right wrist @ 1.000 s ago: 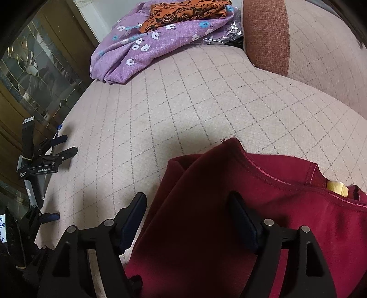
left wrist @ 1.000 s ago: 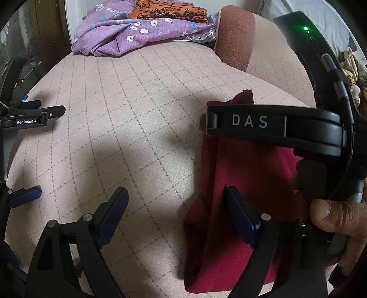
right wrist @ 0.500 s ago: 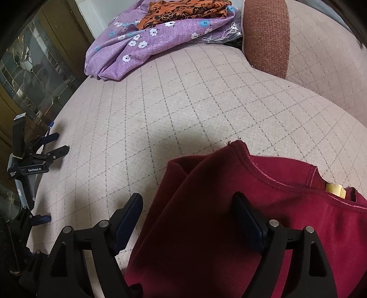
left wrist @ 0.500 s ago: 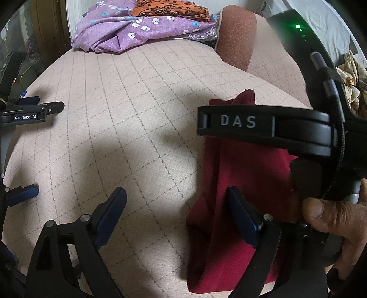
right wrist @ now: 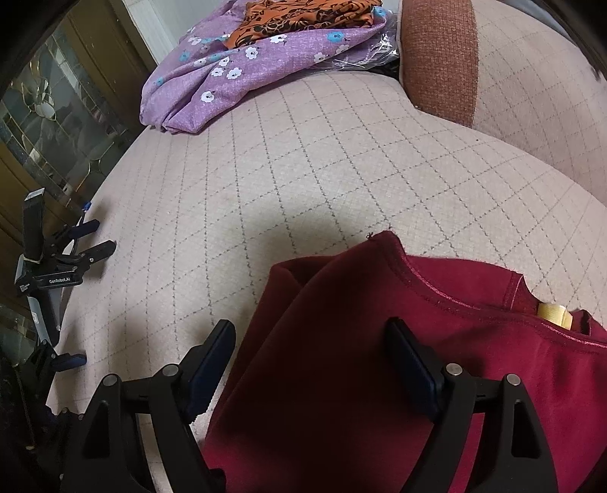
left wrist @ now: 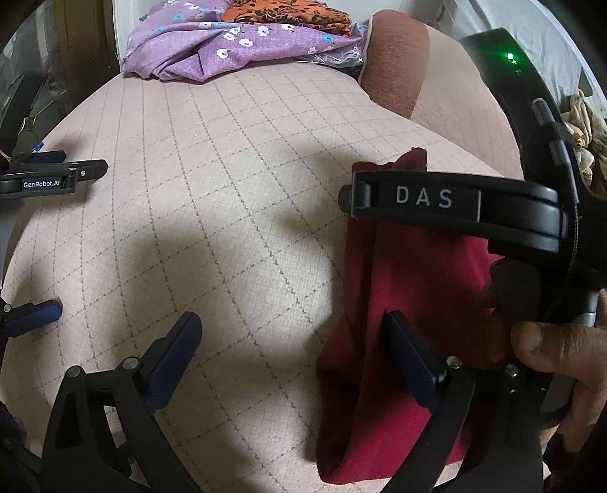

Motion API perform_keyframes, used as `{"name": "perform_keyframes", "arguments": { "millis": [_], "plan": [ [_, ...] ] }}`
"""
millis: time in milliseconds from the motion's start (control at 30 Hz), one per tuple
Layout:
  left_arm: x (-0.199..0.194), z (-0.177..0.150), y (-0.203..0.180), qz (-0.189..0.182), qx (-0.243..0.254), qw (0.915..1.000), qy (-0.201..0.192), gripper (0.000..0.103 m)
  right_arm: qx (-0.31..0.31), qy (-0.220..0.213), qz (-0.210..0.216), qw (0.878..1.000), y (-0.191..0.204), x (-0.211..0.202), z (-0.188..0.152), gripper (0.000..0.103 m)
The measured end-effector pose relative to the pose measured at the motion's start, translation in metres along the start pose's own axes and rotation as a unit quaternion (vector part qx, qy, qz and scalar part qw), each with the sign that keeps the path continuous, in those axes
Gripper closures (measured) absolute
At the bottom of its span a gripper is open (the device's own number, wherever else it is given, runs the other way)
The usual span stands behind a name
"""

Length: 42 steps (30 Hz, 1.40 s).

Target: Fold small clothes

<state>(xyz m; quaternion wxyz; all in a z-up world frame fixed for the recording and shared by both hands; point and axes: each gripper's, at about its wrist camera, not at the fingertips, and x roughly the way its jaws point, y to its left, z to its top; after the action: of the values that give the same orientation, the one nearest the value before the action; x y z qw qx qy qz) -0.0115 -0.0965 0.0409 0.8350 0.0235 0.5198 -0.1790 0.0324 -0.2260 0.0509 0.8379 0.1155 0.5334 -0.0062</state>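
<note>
A dark red garment (left wrist: 409, 288) lies folded on the pink quilted bed (left wrist: 227, 189). In the right wrist view it (right wrist: 360, 341) fills the lower right, with a yellow label at its neckline (right wrist: 554, 314). My left gripper (left wrist: 292, 360) is open and empty, above the garment's left edge. My right gripper (right wrist: 315, 364) is open and empty over the garment's left fold. The right gripper's body marked DAS (left wrist: 455, 204) crosses the left wrist view above the garment, held by a hand (left wrist: 561, 356).
A purple flowered cloth (right wrist: 242, 72) with an orange patterned cloth (right wrist: 303, 15) on it lies at the far end. A brown and pink pillow (right wrist: 440, 57) sits far right. Spare grippers on a stand (right wrist: 49, 280) stand at the bed's left edge.
Both grippers have drawn back slightly from the garment and stay open. The garment has not moved.
</note>
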Motion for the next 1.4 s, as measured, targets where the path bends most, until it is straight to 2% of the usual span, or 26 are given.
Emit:
{"name": "perform_keyframes", "arguments": {
  "millis": [200,367,433,500,567,667,800,967,1200,1400],
  "plan": [
    [0.0,0.0,-0.001,0.002,0.001,1.0,0.0,0.006,-0.006,0.003,-0.003,1.0,0.001,0.001,0.001,0.018],
    [-0.001,-0.001,-0.002,0.001,0.002,1.0,0.0,0.006,-0.042,0.004,-0.028,0.999,0.007,0.01,0.003,0.02],
    [-0.001,0.0,-0.003,0.0,0.005,1.0,0.0,0.006,-0.064,-0.001,-0.048,0.997,0.011,0.013,0.002,0.027],
    [-0.003,0.0,-0.004,-0.007,0.008,0.9999,-0.002,0.006,-0.074,-0.01,-0.049,0.996,0.012,0.01,0.002,0.043],
    [-0.005,0.001,-0.006,-0.023,0.009,0.9997,-0.004,0.006,-0.055,-0.019,-0.017,0.998,0.001,-0.003,0.005,0.076],
    [-0.001,0.0,-0.014,-0.038,0.019,0.999,0.011,0.006,-0.032,-0.032,0.02,0.999,-0.015,-0.022,0.005,0.086],
    [0.001,-0.004,-0.031,-0.031,0.05,0.9982,0.013,0.006,-0.014,-0.041,0.052,0.998,-0.03,-0.039,0.003,0.088],
    [0.0,-0.008,-0.042,-0.006,0.091,0.9958,-0.002,0.006,-0.007,-0.04,0.06,0.997,-0.033,-0.039,0.001,0.088],
    [0.004,-0.007,-0.037,-0.011,0.083,0.9965,0.004,0.006,-0.006,-0.032,0.061,0.998,-0.032,-0.035,0.001,0.087],
    [0.005,-0.006,-0.037,-0.012,0.08,0.9967,0.008,0.006,0.003,-0.024,0.068,0.997,-0.036,-0.029,0.0,0.077]
  ]
}}
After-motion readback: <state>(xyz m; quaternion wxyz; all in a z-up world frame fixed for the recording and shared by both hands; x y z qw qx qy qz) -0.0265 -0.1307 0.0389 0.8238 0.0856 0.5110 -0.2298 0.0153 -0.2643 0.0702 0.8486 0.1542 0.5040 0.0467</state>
